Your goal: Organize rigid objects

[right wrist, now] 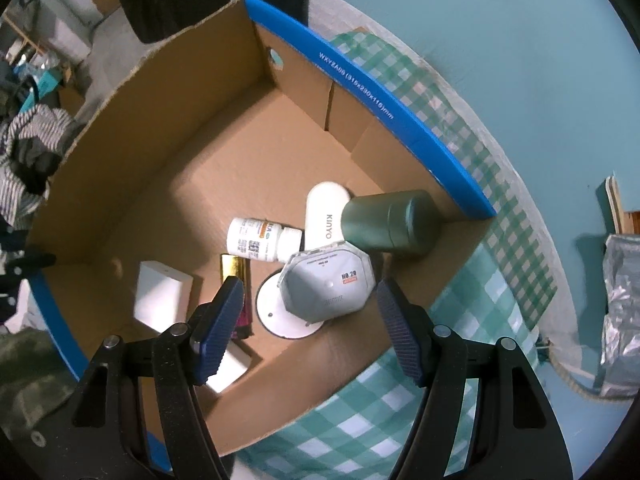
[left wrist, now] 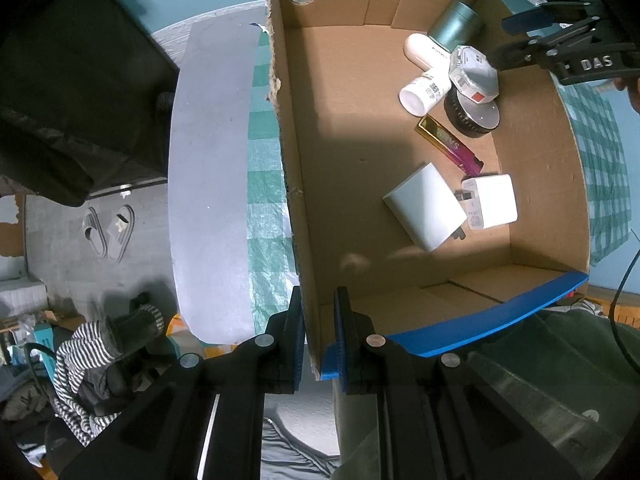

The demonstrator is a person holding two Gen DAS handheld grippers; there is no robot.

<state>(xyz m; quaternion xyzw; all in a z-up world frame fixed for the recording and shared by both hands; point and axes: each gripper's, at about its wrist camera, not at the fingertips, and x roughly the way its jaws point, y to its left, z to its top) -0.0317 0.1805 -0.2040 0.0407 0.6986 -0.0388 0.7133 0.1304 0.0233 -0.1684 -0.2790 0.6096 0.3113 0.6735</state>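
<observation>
Left gripper (left wrist: 318, 336) fingers clenched on the near left corner of the cardboard box (left wrist: 298, 216), one finger outside the wall, one inside. Box sits on a green checked cloth (right wrist: 460, 292) over the worktop. Inside the box, left to right in the left wrist view: white block (left wrist: 426, 210) lying next to a white plug adapter (left wrist: 490, 200); white pill bottle (left wrist: 424, 90) on its side; gold-and-pink bar (left wrist: 450, 144); white KINYO case (left wrist: 424, 52); green canister (left wrist: 456, 24) in the far right corner; grey octagonal case (left wrist: 474, 74) resting tilted on a round black-rimmed tin (left wrist: 474, 114). Right gripper (right wrist: 310, 318) hovers above the octagonal case, fingers released, nothing between them
</observation>
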